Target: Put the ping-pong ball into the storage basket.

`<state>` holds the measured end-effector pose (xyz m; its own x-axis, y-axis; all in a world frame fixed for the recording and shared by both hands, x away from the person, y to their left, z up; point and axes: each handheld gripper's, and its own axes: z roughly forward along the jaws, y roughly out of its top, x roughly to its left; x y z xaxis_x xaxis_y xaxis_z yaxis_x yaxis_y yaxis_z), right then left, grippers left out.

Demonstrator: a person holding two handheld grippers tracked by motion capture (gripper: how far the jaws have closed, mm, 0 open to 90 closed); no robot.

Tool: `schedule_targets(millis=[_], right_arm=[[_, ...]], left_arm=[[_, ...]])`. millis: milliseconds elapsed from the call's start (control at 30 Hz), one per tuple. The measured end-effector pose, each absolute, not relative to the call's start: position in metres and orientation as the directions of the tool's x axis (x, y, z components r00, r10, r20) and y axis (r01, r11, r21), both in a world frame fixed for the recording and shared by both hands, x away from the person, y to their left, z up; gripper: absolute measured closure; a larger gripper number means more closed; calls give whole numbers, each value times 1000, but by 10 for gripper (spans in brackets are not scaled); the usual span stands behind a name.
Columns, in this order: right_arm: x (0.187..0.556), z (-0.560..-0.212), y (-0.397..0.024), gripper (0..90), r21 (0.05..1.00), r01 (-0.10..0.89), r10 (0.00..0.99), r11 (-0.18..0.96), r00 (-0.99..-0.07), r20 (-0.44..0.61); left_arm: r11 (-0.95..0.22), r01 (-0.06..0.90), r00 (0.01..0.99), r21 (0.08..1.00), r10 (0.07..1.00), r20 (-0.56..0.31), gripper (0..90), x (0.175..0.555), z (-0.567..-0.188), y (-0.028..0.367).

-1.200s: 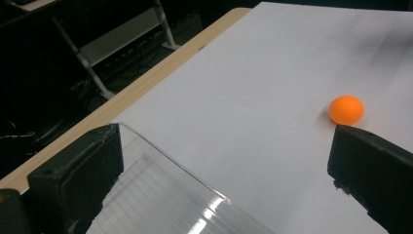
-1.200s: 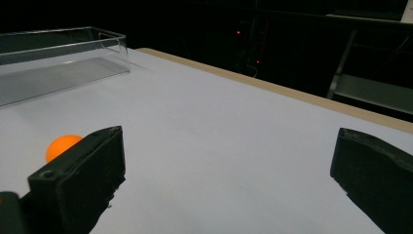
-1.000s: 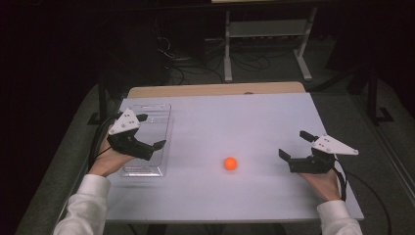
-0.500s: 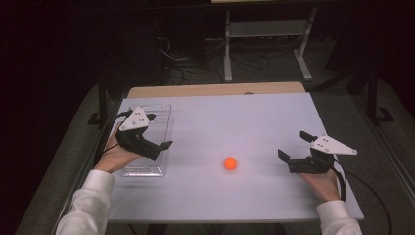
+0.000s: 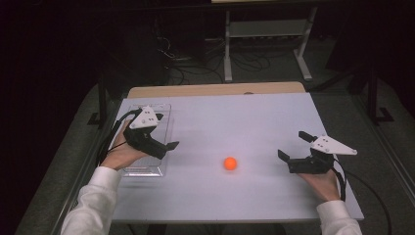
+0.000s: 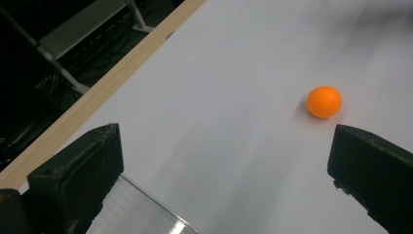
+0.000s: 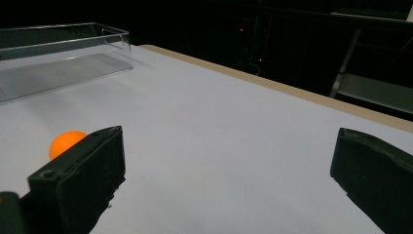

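Shifted toward three o'clock: left gripper (image 5: 165, 146), jaws spread, above clear tray (image 5: 147, 169), aiming at orange ball (image 5: 230, 163). Right gripper (image 5: 294, 148): jaws spread, idle.

A white table (image 5: 254, 117) with a wooden far edge (image 5: 215, 90); behind it, a metal stand (image 5: 266, 29) and cables (image 5: 188, 73) on the floor.

The left gripper (image 5: 165, 145) has been carried forward and toward the middle of the bench (image 5: 254, 117), from the near left part of the clear tray (image 5: 164, 108) to above its right wall, with its open fingers (image 5: 172, 145) turned toward the orange ball (image 5: 230, 163).
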<state>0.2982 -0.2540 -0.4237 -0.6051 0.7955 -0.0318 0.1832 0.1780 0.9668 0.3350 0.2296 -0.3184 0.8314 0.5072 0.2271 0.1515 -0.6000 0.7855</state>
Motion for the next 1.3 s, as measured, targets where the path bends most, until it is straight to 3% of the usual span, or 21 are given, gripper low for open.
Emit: schedule_targets(millis=[1300], right_arm=[[298,-424,-254,0,965,187,792,182,-610,-31]], left_arm=[[-683,128,889,719,400,221,0,349,-330,183]])
